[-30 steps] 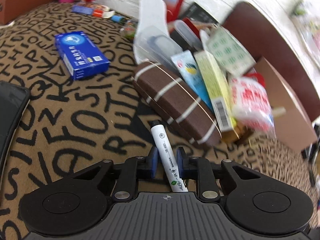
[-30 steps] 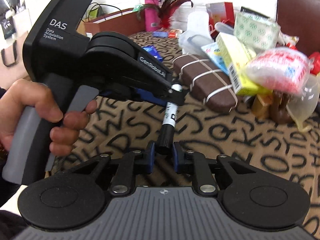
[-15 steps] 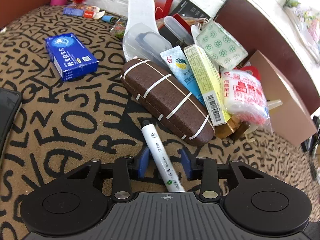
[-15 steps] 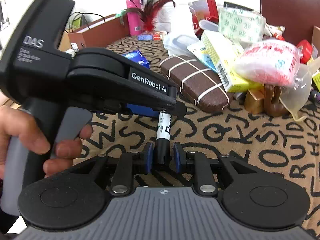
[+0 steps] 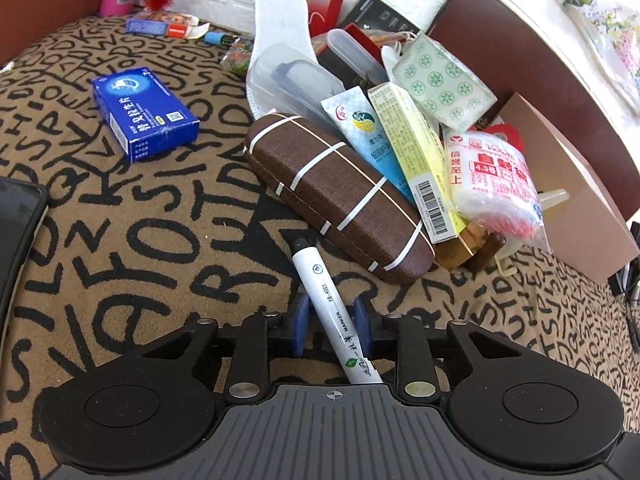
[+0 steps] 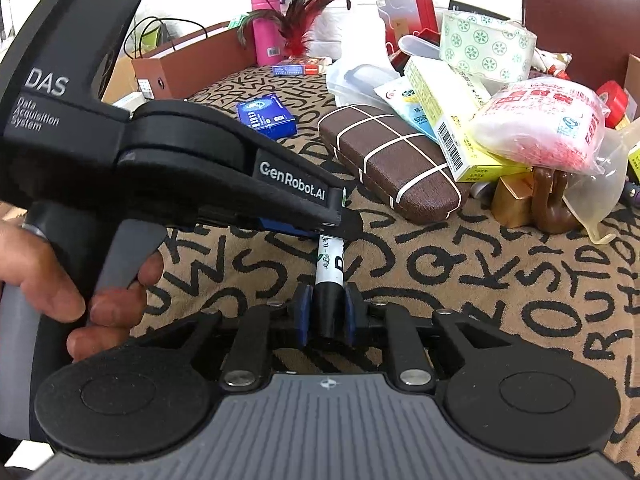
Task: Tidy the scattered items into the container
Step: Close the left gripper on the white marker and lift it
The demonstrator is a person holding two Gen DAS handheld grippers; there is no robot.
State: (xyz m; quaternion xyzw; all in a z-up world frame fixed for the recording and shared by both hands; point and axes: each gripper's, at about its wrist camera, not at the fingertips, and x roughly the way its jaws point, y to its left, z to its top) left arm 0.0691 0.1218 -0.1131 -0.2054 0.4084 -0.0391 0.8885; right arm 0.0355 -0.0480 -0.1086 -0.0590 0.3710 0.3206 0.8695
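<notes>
Handover in progress: my right gripper (image 6: 325,314) is closing on the marker (image 5: 334,312), black cap clamped. Left gripper (image 5: 333,322) released, pads clear. Marker hangs above the letter-print cloth's (image 5: 140,240) near edge. Withdraw left straight back before swinging right.

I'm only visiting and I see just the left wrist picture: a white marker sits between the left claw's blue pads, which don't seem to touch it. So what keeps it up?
Observer: The right claw does. Its pads are pressed on the marker at its black end, below your picture's edge.
Visitor: And who carries the left claw?
Observer: A person. A hand is wrapped round the left claw's handle, at the left of the right wrist view.
</notes>
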